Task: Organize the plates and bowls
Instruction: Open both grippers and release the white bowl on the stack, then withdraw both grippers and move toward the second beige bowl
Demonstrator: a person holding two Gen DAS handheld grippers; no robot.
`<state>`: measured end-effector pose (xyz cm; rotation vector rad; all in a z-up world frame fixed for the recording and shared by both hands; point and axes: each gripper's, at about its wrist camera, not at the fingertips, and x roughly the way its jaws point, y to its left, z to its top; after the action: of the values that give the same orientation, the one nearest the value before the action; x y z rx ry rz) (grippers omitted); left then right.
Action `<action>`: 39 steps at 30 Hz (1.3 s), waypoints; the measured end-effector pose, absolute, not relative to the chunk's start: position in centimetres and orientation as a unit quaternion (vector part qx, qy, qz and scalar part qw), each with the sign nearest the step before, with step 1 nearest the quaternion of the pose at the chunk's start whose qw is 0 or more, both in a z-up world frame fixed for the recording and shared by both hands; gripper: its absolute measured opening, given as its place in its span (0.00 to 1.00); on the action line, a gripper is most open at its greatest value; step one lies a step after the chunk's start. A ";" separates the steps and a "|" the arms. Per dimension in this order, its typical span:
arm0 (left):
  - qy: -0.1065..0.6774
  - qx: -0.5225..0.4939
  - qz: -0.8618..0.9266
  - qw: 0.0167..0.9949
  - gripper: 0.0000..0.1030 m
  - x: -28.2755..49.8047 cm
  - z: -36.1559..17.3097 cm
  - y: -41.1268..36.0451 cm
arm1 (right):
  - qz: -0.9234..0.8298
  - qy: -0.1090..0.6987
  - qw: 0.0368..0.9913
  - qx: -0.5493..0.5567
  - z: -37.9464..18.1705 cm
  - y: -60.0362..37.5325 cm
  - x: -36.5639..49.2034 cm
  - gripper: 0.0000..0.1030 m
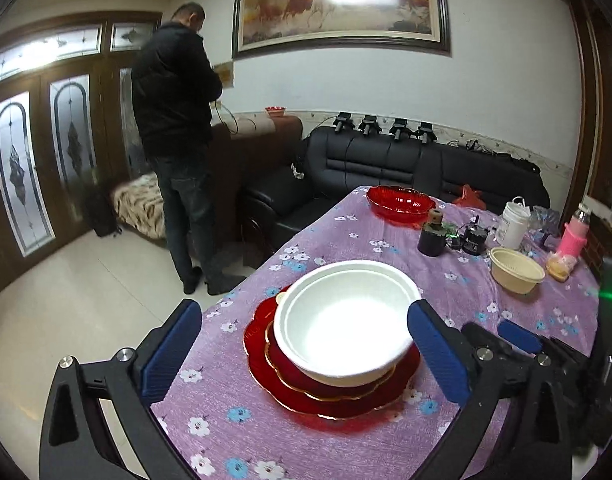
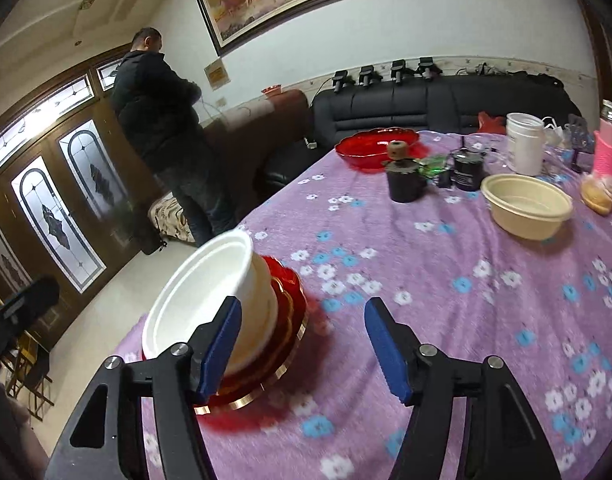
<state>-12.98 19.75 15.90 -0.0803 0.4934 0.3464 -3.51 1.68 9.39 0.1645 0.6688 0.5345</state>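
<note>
A white bowl point(image 1: 345, 320) sits on two stacked red plates with gold rims point(image 1: 329, 394) near the table's left edge. My left gripper point(image 1: 304, 350) is open wide, one blue pad on each side of the bowl and clear of it. In the right wrist view the white bowl point(image 2: 202, 300) and red plates point(image 2: 284, 320) lie just left of my right gripper point(image 2: 304, 352), which is open over bare cloth. A beige bowl point(image 1: 515, 270) point(image 2: 525, 204) stands at the right. A red glass bowl point(image 1: 399, 202) point(image 2: 375, 146) stands at the far end.
The purple flowered tablecloth point(image 2: 425, 280) covers the table. A black cup point(image 2: 403, 184), white tub point(image 2: 525, 144), pink bottle point(image 2: 609, 148) and a bagged bun point(image 2: 597, 196) crowd the far right. A person point(image 1: 174, 120) stands on the floor beyond the left edge, by a black sofa point(image 1: 385, 160).
</note>
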 end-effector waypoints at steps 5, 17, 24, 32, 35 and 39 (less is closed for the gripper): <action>0.262 -0.016 0.176 0.949 1.00 -12.8 14.4 17.3 | 0.257 0.328 0.907 0.068 7.9 0.3 -5.5 0.70; 0.304 0.016 0.153 0.940 1.00 -11.8 12.4 14.0 | 0.240 0.338 0.907 0.080 5.9 -2.5 -5.4 0.73; 0.320 0.030 0.143 0.936 1.00 -11.2 11.6 12.6 | 0.237 0.344 0.904 0.093 5.4 -3.2 -5.1 0.73; 0.333 0.048 0.131 0.932 1.00 -10.3 10.7 11.3 | 0.238 0.347 0.902 0.098 5.3 -3.5 -5.0 0.74; 0.339 0.048 0.128 0.931 1.00 -10.0 10.4 11.3 | 0.235 0.352 0.900 0.101 5.1 -3.6 -4.7 0.74; 0.346 0.046 0.123 0.929 1.00 -9.6 9.9 11.3 | 0.232 0.358 0.898 0.104 4.7 -3.6 -4.6 0.74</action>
<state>-9.63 11.35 9.94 0.0942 0.7091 0.2519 -4.61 -3.62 4.72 0.2160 0.7409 0.4813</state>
